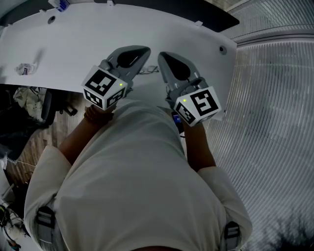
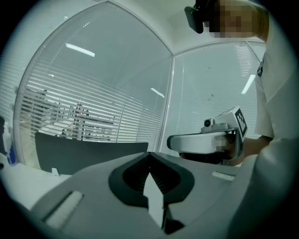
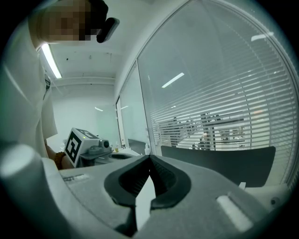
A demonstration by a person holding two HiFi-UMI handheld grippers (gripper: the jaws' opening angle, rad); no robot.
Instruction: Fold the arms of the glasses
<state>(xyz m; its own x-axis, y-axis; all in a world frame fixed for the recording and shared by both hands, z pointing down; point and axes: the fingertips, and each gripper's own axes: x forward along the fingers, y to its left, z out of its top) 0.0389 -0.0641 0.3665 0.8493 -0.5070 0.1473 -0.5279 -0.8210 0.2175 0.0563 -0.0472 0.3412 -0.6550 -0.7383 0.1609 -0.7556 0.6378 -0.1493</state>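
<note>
The glasses (image 1: pixel 149 70) are thin-framed and lie on the white table (image 1: pixel 73 44), showing only in the gap between my two grippers; I cannot tell how their arms stand. My left gripper (image 1: pixel 143 50) is held just left of them, above the table's near edge, and my right gripper (image 1: pixel 162 55) just right of them. Both are shut with nothing in them. In the left gripper view the left gripper (image 2: pixel 149 154) has its jaws together, and the right gripper's body (image 2: pixel 205 142) shows beside it. The right gripper view shows the right gripper (image 3: pixel 150 157) closed too, with the left gripper's marker cube (image 3: pixel 77 144) alongside.
A crumpled wrapper (image 1: pixel 23 69) lies at the table's left end and a small blue-and-white item (image 1: pixel 59 4) at its far edge. A dark partition (image 2: pixel 88 151) stands along the table's far side, with glass walls and blinds behind. A chair (image 1: pixel 46 105) stands lower left.
</note>
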